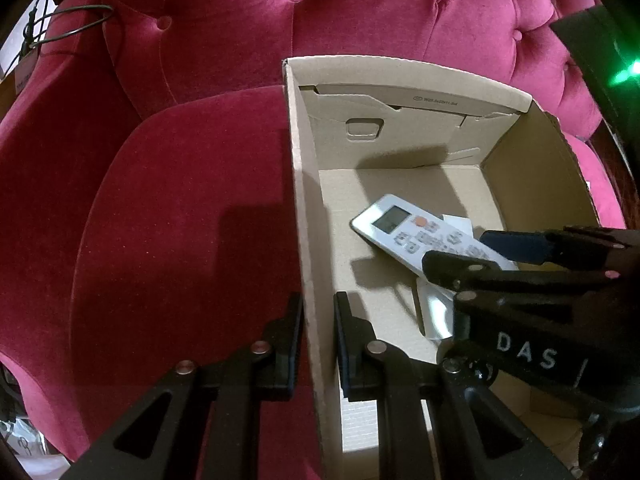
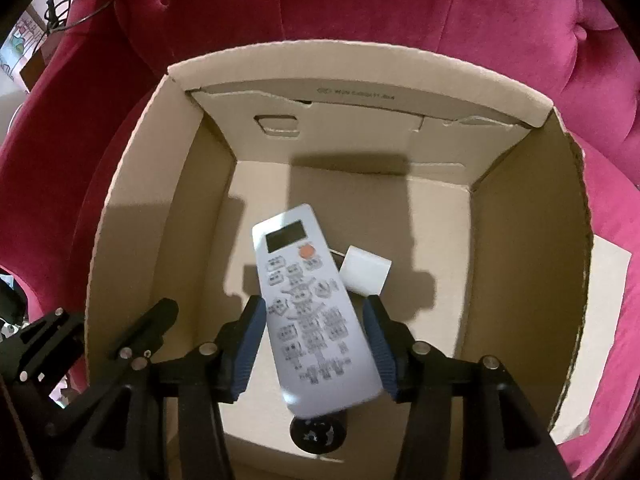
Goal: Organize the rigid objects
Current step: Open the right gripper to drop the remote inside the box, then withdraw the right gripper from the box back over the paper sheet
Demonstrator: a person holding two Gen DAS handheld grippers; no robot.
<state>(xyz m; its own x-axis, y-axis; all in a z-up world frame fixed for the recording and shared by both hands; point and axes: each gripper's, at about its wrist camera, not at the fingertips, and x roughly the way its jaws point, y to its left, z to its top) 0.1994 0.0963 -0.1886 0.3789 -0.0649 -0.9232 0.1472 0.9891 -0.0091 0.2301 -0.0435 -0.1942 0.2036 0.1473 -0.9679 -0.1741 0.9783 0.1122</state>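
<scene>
So, from the left wrist view, the left gripper (image 1: 318, 344) was clamped tight on the left wall of the cardboard box (image 1: 298, 184), one finger outside against the red velvet armchair (image 1: 180, 200) and one inside, basically pinning the box steady while pointing steeply down. Inside, the white remote (image 1: 404, 232) lay tilted on the box floor, screen end toward the far wall, with the right gripper (image 1: 480, 250) reaching in from the right over its button end. A small white block (image 1: 456, 222) peeked out from behind it. Then in the right wrist view, the remote (image 2: 312, 312) sat between the two blue pads (image 2: 246, 350), which stood about half open; a sliver of gap showed on each side, so it looked like they weren't pressing on it, though the lower right corner sat very close to the pad. The white block (image 2: 366, 270) rested just beside the remote's upper right edge, and a dark round thing (image 2: 318, 432) poked out under its near end; what it was couldn't be told. The remote probably handles easy: light, stiff plastic, a bit slick, so the long side edges around the lower middle are the sensible place to pinch. That gripper also aimed nearly straight down into the box (image 2: 528, 240).
</scene>
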